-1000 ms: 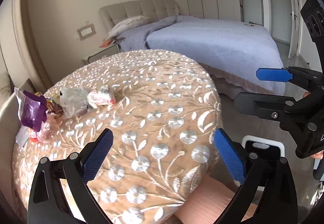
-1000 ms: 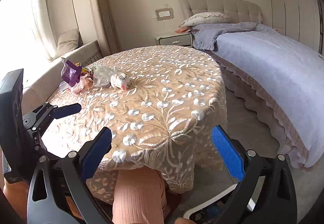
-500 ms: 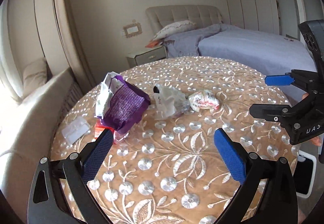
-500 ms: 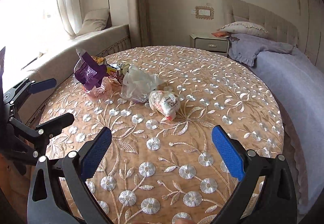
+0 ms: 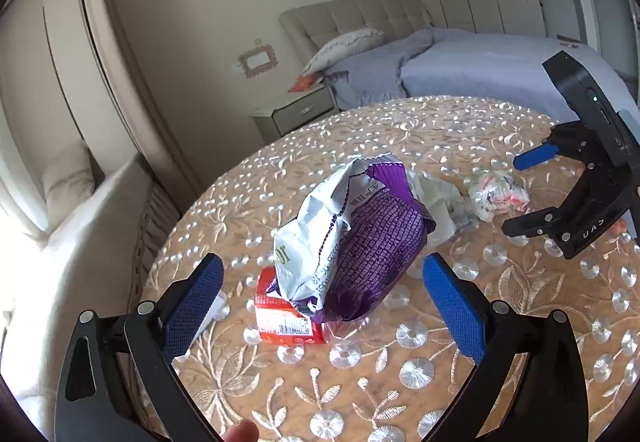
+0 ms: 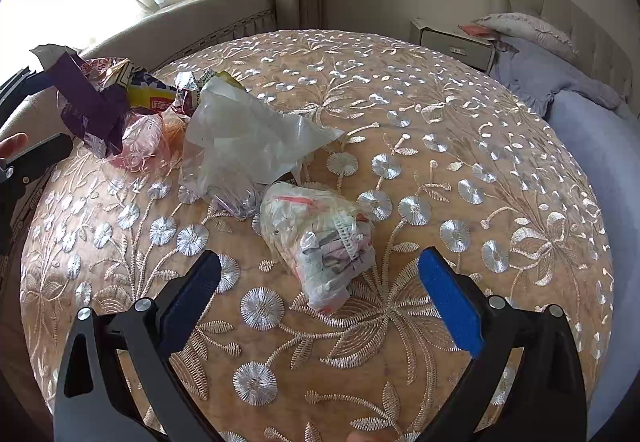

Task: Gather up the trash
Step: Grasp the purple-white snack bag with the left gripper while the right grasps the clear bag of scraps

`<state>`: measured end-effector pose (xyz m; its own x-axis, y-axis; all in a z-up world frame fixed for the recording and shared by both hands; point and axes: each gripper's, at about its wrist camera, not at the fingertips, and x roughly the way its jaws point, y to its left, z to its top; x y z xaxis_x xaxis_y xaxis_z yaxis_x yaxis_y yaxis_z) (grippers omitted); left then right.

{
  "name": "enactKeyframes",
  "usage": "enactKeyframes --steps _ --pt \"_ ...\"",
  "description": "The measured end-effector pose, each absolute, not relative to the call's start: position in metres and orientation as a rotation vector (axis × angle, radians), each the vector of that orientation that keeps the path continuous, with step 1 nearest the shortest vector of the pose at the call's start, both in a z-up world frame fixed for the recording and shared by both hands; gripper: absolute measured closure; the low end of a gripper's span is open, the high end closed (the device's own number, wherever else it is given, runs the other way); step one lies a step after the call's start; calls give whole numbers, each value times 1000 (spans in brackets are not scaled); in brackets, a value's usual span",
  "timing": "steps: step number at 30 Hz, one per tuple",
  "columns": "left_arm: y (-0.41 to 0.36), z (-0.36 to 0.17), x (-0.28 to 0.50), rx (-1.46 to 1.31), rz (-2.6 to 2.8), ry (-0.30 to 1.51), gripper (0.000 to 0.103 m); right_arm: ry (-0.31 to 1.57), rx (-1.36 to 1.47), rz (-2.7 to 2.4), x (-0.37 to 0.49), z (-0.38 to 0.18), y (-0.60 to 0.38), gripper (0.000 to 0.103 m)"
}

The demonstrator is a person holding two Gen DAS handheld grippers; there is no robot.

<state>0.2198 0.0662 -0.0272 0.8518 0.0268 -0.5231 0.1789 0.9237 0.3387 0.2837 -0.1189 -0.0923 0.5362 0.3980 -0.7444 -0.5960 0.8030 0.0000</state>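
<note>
Left hand-held gripper (image 5: 320,294), jaws spread wide, frames a purple snack bag (image 5: 360,238) at frame centre, its long axis toward upper right; "or" legible. Right hand-held gripper (image 6: 320,290), likewise spread, frames a crumpled wrapper bundle (image 6: 320,238) on the bench (image 6: 480,162); "DAS" marks its body.

1. Left wrist view hangs low and close over the round table (image 5: 400,382), facing the purple snack bag (image 5: 372,242), bed behind.
2. Right wrist view looks down from nearby, facing the crumpled wrapper bundle (image 6: 320,238).
3. Both share the tabletop and its trash; each catches the other gripper at its edge.
</note>
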Motion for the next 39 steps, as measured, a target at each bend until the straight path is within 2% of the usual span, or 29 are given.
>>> enactKeyframes --steps 5,7,8,9,10,14,24,31,39 --pt "67 -31 244 372 -101 570 5 825 -293 613 297 -97 -113 6" --pt "67 -34 249 356 -115 587 6 823 -295 616 300 -97 -111 15" --pt "66 -35 250 359 -109 586 6 823 -295 616 301 -97 -111 27" --pt "65 -37 252 363 -105 594 15 827 -294 615 303 -97 -111 43" --pt "63 -38 253 362 -116 600 35 829 -293 611 302 -97 -111 45" --pt "63 -39 257 359 -63 598 45 800 -275 597 292 -92 -116 47" --pt "43 -8 204 278 -120 533 45 733 -212 575 240 -61 -156 47" --pt "-16 -2 150 286 -266 489 45 689 -156 536 187 -42 -197 47" --pt "-95 -18 98 300 -490 493 45 665 -83 428 123 -37 -268 47"
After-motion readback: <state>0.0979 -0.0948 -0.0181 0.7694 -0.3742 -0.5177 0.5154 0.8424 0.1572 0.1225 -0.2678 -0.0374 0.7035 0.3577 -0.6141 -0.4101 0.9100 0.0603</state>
